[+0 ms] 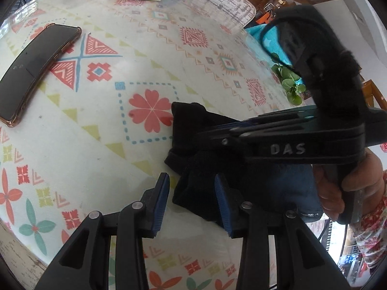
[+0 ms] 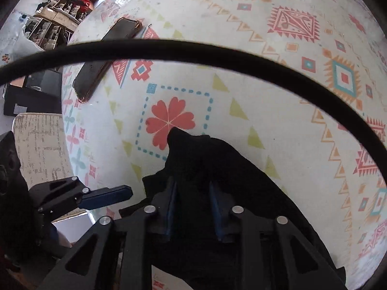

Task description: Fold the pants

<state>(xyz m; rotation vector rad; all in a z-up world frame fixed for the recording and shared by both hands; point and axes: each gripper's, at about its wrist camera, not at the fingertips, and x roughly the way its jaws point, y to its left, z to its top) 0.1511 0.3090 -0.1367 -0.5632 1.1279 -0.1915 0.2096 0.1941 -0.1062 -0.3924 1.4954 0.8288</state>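
A: Where are the pants [image 1: 191,130]?

B: Bunched dark on the patterned bench [image 1: 101,125], just at four o'clock of the red flower. The left claw [image 1: 191,200] stands open and empty, its right pad at the cloth's near edge.

A: And the right claw [image 2: 193,207]?

B: Partly spread, cloth draped over and between the pads; gripped or merely covered, I can't tell, it's black on black.

A: So how to fold well?

B: Take one edge firmly in each claw, lift together, lay it flat, away from the phone [image 1: 36,72] at ten o'clock
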